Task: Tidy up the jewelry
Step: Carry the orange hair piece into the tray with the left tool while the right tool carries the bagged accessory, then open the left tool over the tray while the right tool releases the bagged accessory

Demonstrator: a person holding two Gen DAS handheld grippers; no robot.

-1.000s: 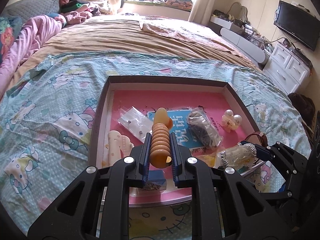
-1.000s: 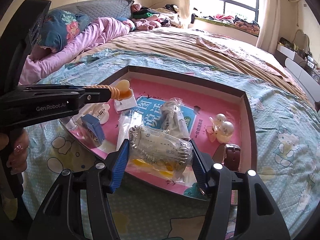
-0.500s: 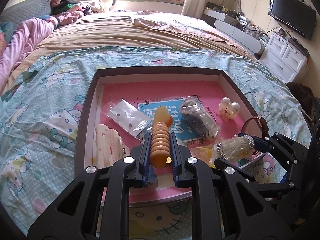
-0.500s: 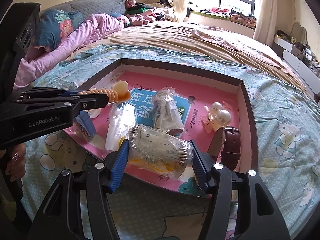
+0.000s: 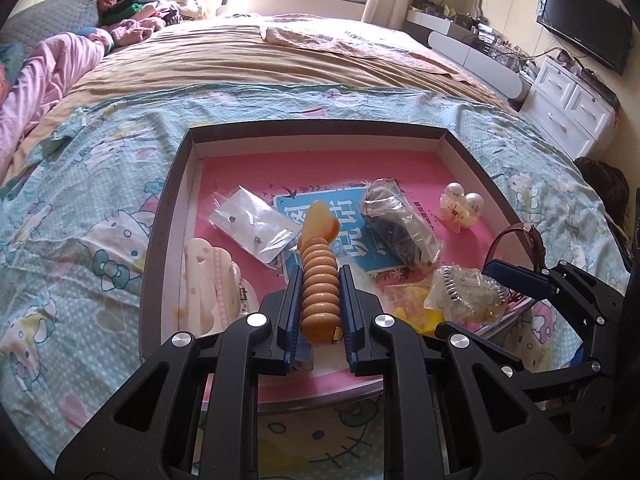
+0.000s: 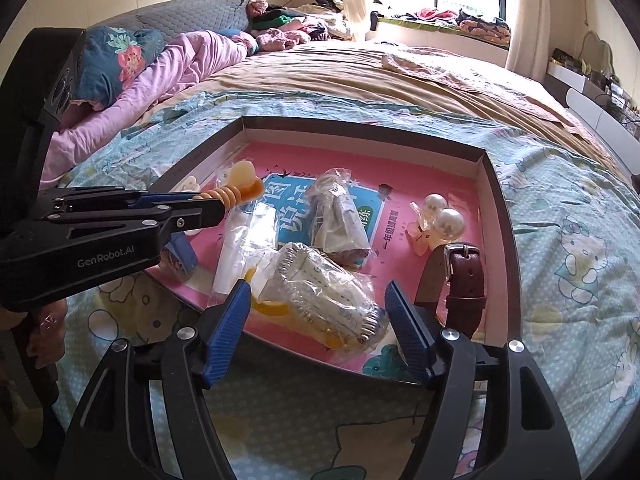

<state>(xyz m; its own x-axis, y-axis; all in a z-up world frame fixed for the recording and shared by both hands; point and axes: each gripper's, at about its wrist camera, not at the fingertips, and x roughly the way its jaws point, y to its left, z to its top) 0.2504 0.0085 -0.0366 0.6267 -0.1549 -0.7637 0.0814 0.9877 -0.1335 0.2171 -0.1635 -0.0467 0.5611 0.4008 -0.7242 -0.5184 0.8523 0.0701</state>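
Note:
A shallow box with a pink floor (image 5: 320,164) (image 6: 460,200) lies on the bed and holds bagged jewelry. My left gripper (image 5: 320,280) is shut on an orange ribbed hair clip (image 5: 318,276) (image 6: 240,194) held above the box's near left part. My right gripper (image 6: 320,308) is open, its fingers either side of a clear bag with a silver-edged comb (image 6: 332,292) (image 5: 464,292) that lies on the box's near edge. A pearl clip (image 6: 438,216) and a brown watch strap (image 6: 464,280) lie to the right.
In the box lie a blue card (image 5: 344,232), a bag of dark beads (image 5: 400,224), a flat earring bag (image 5: 252,228) and a white clip (image 5: 208,280). Hello Kitty sheet (image 5: 100,240) surrounds the box. A white dresser (image 5: 568,108) stands at right.
My right gripper has opened and let go of the bagged comb, which now rests on the box's near edge. The left gripper still holds the orange clip, shifted slightly over the box.

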